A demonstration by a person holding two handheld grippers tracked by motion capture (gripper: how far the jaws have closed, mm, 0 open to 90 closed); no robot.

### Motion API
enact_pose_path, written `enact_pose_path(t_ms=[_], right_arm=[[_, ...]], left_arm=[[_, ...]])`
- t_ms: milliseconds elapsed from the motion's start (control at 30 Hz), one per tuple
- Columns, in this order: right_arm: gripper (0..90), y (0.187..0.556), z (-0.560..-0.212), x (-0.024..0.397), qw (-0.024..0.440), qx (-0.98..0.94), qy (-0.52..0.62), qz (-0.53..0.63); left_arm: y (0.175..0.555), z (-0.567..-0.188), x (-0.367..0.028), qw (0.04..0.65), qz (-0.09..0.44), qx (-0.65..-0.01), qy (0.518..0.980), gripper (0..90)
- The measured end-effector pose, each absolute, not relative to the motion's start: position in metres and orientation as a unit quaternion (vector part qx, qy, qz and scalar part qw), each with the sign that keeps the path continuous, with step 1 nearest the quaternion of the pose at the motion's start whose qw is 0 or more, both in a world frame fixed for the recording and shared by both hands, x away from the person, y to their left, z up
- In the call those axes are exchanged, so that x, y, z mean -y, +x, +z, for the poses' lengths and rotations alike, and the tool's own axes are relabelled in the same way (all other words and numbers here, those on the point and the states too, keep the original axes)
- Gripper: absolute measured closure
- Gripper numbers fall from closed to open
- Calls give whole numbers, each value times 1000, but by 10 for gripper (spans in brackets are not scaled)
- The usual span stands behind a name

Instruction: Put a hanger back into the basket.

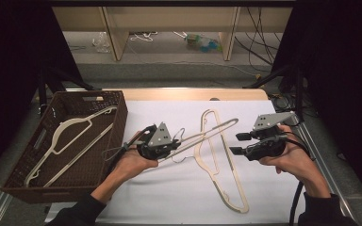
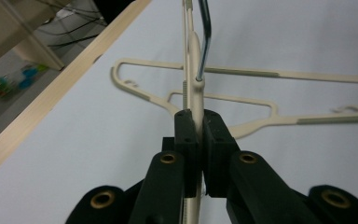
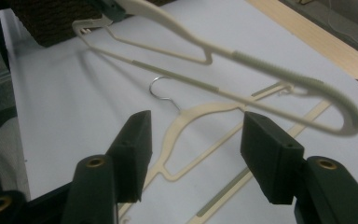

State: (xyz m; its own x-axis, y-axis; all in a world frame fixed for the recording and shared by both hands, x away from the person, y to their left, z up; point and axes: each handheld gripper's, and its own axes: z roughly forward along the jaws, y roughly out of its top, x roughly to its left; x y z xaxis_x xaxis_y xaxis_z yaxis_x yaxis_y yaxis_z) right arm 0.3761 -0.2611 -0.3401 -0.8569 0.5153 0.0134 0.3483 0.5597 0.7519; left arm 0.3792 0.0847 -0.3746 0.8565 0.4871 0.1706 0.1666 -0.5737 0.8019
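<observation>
Left gripper [image 1: 166, 147] clamps lifted hanger [image 1: 202, 135] over open white tabletop [image 1: 179, 188]

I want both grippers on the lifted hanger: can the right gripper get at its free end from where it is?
Probably yes. The right gripper is open, and the lifted hanger, held by the left gripper, has its free end just ahead with nothing between.

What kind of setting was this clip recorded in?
Probably a lab or data-collection rig, not a home: a white-covered table flanked by dark curtains, loose cables on the floor behind, and hangers staged beside a wicker basket.
</observation>
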Motion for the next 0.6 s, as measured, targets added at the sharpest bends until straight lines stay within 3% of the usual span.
enact_pose_path(t_ms=[300,600], right_arm=[[418,364,-348,265,104,-876,253,397],[367,353,-354,268,112,-872,259,401]], left_arm=[[387,-366,-97,441,151,-258,846,860],[382,-333,-112,480,135,-299,814,860]])
